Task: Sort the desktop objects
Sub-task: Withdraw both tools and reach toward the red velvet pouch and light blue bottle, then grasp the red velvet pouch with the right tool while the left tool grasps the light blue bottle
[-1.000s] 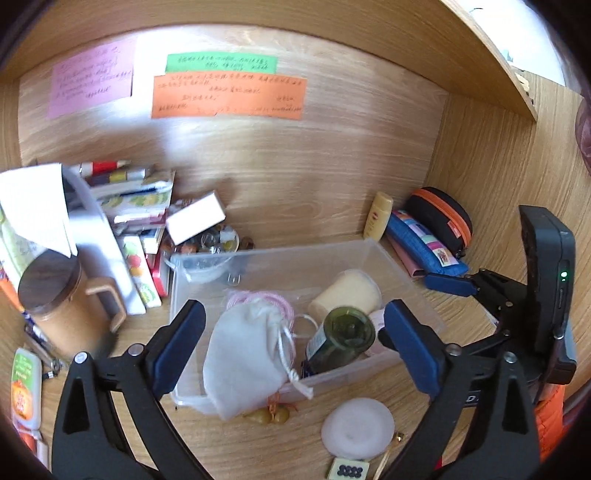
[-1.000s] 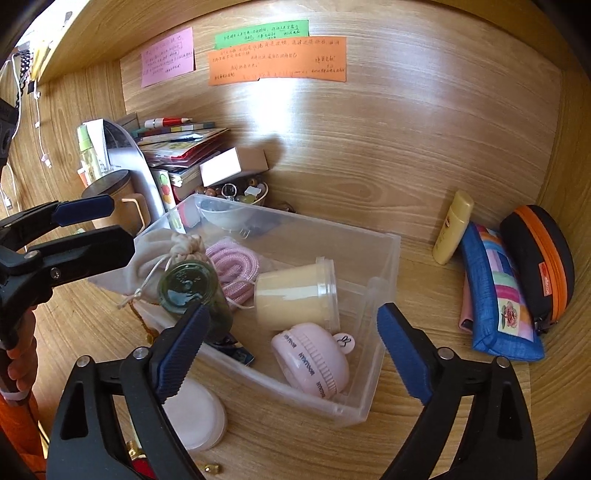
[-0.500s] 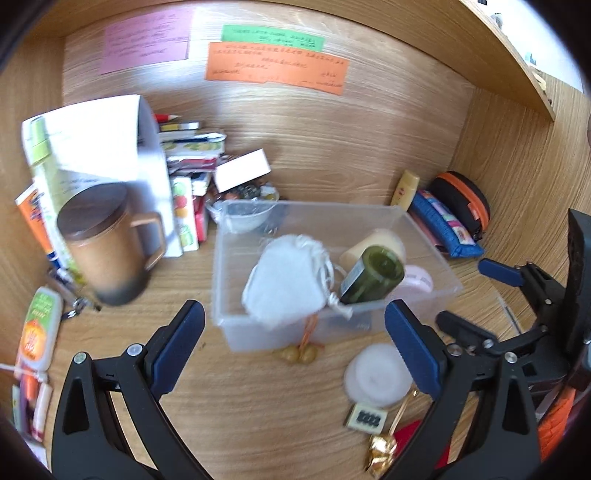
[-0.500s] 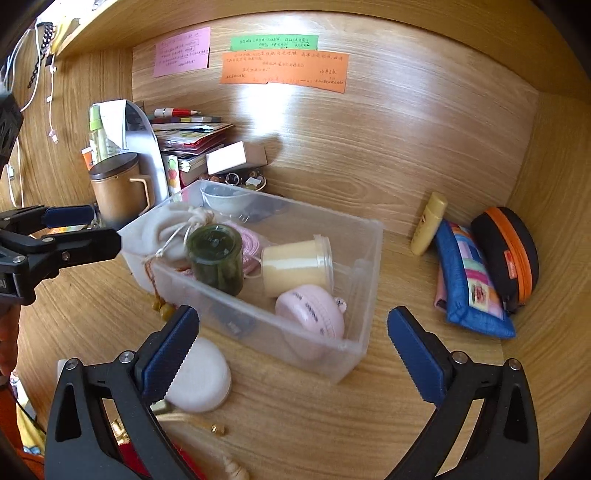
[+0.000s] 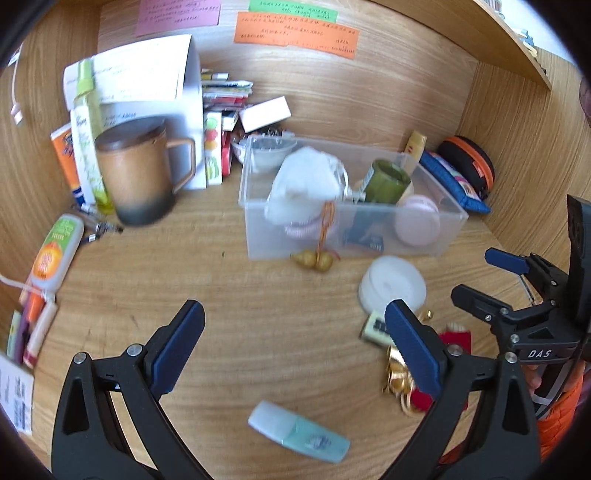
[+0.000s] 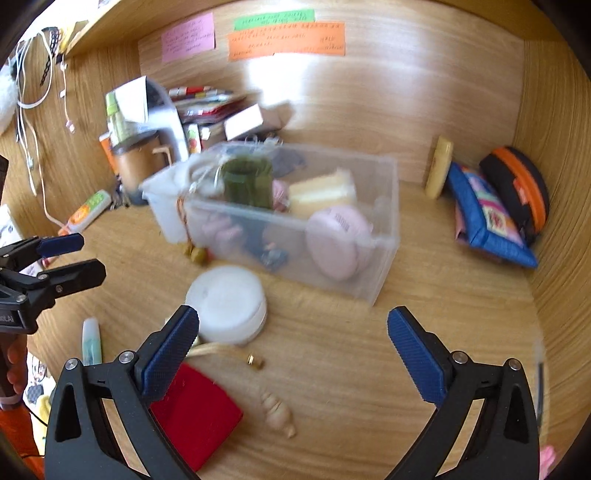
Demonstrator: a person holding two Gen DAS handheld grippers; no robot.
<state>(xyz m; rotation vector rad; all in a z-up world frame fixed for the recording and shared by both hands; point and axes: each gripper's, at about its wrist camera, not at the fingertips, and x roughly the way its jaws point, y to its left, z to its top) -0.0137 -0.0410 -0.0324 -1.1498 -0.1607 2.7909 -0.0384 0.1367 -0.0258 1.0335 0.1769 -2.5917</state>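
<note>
Wood-grain desk (image 5: 258, 332) in a wooden alcove, coloured sticky notes (image 5: 295, 29) on back wall

- Clear plastic bin (image 5: 443, 225), centre-back of desk. Holds white drawstring pouch (image 5: 303, 184), green jar (image 5: 388, 181), cream cup (image 6: 321, 192), pink round case (image 5: 417, 221)
- Brown lidded mug (image 5: 136, 173), left of bin, w/ stacked booklets (image 5: 218, 110) behind
- Blue zip pouch (image 6: 484, 218) & black-orange case (image 6: 521, 188), right corner; yellow tube (image 6: 439, 166) beside them
- White round lid (image 5: 391, 284), on desk just in front of bin
- Red cloth (image 6: 195, 413), near front edge
- Pale-blue tube (image 5: 299, 437), lying flat, front
- Gold gourd charm (image 5: 314, 260), touching bin front
- Small shell (image 6: 277, 410)

Left gripper (image 5: 291, 350): jaws wide apart, nothing between, above bare desk. Right gripper (image 6: 291, 350): jaws fully apart, holding nothing; left pad sits over lid edge & red cloth, contact unclear
</note>
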